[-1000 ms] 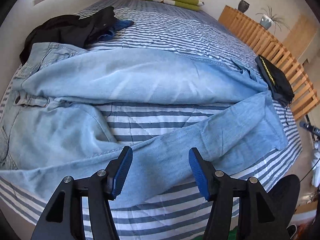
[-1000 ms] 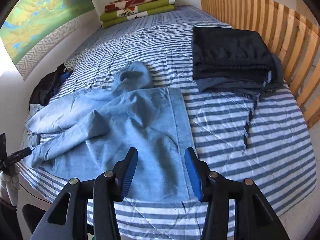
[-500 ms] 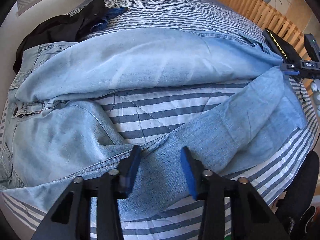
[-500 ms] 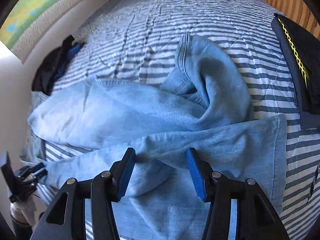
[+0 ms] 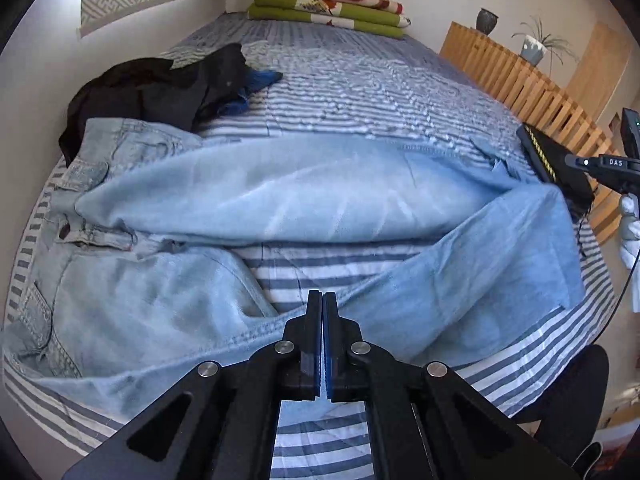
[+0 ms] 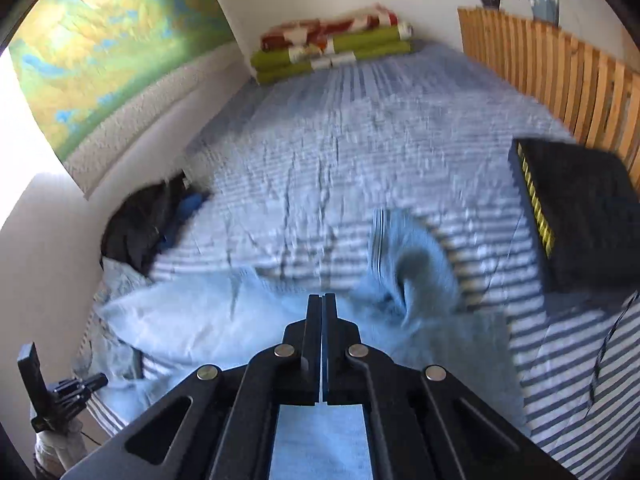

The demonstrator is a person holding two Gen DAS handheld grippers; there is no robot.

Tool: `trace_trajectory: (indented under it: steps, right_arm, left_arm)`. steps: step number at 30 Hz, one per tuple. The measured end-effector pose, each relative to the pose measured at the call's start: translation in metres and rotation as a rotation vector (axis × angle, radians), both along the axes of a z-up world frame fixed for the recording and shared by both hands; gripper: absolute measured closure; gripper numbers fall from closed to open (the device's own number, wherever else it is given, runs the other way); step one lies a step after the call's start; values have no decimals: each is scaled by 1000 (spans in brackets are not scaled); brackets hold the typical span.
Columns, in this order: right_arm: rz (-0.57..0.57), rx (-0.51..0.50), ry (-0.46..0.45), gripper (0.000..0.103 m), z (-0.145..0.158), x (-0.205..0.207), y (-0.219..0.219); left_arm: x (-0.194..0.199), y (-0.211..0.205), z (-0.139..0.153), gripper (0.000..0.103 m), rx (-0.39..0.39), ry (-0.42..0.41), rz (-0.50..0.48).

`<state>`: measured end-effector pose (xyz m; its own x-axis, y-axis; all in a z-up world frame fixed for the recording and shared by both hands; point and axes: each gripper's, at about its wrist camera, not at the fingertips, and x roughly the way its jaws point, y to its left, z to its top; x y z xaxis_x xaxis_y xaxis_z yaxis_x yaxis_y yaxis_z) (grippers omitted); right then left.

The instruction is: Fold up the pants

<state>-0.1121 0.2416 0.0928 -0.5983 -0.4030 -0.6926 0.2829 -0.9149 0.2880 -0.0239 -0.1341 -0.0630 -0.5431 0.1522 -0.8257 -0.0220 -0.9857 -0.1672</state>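
1. The jeans (image 5: 248, 204) are light blue and lie spread across a bed with a blue and white striped cover (image 5: 360, 92). The waist with its button is on the left, and the two legs reach to the right.
2. On the far left, a heap of black clothes (image 5: 160, 84) with a bit of bright blue cloth sits at the top edge of the waist, touching it.
3. In the middle, the left gripper (image 5: 322, 300) is pinched tight on the near leg, at its seam. The two legs have a strip of bed cover showing between them.
4. At the far end of the bed lies a stack of folded green and red blankets (image 5: 328, 6).
5. On the right, a folded black garment with a yellow stripe (image 5: 548, 160) lies beside the leg ends, next to a wooden slat rail (image 5: 532, 84).
6. The right gripper (image 6: 322, 304) is also squeezed shut on the jeans, near the leg ends. This view is blurry.
7. White letters "DAS" show on the other gripper's body at the right edge of the left view.
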Motion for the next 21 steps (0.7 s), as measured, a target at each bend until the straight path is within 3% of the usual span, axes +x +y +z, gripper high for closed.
trace_trajectory:
  steps: [2, 4, 5, 6, 7, 9, 11, 15, 19, 20, 21]
  right_arm:
    - [9, -16, 112, 103, 44, 18, 6]
    - [24, 4, 111, 103, 63, 31, 12]
    - [45, 12, 75, 102, 62, 35, 16]
    - [80, 18, 24, 97, 55, 36, 19]
    - [105, 28, -29, 92, 42, 37, 22]
    - [80, 76, -96, 62, 12, 38, 32]
    - [34, 104, -143, 59, -18, 36, 43]
    - [4, 29, -303, 59, -76, 10, 52]
    - [17, 99, -333, 59, -117, -13, 30]
    - [13, 112, -336, 59, -127, -16, 25]
    - [11, 124, -346, 69, -136, -21, 19]
  left_arm:
    - [1, -1, 18, 103, 24, 30, -22]
    - [2, 2, 29, 90, 11, 46, -31]
    - [0, 3, 29, 66, 16, 34, -40]
    - [-1, 5, 26, 48, 28, 22, -45]
    - [-2, 7, 21, 46, 37, 17, -52]
    - [-10, 15, 6, 46, 45, -30, -73]
    - [-17, 28, -17, 42, 37, -79, -98]
    - [-32, 51, -62, 38, 8, -174, -145]
    - [-33, 64, -86, 38, -10, -194, -171]
    - [-31, 67, -88, 43, -18, -185, -181]
    - [-29, 70, -89, 72, -24, -176, -199]
